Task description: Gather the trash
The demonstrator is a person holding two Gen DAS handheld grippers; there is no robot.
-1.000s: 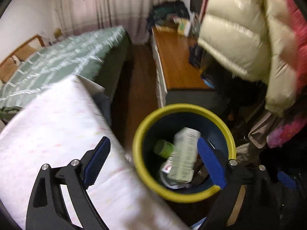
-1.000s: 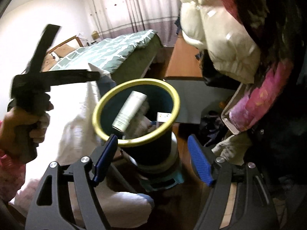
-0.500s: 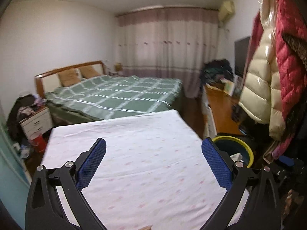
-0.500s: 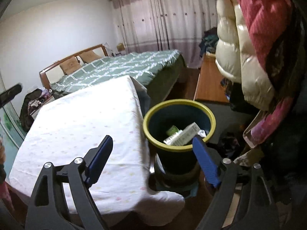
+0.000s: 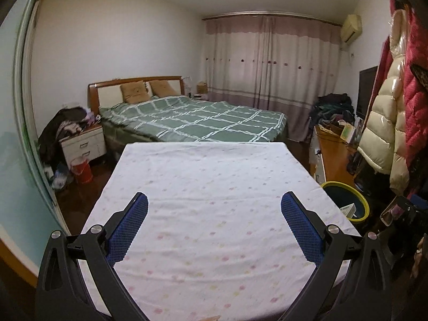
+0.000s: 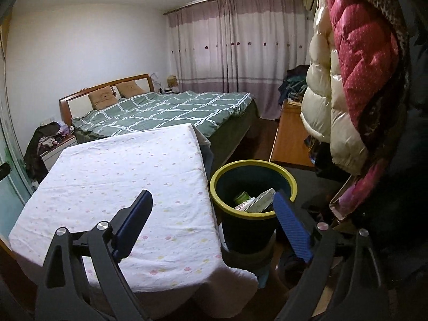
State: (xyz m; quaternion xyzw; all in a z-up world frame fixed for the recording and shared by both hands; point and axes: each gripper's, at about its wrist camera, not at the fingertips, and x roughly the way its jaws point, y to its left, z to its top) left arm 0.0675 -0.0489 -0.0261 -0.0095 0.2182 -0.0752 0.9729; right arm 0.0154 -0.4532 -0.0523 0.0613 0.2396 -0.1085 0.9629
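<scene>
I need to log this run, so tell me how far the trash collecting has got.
Done: a white carton and a green item already lie in the yellow-rimmed bin. In hand: nothing. The left gripper is open and empty; the right gripper holds nothing, its jaws opening. Left: no loose trash shows on the white spotted cloth, so the job looks close to finished.

Table under white dotted cloth lay bare; yellow-rimmed dark bin (cartons inside) stood on floor beside it.
</scene>
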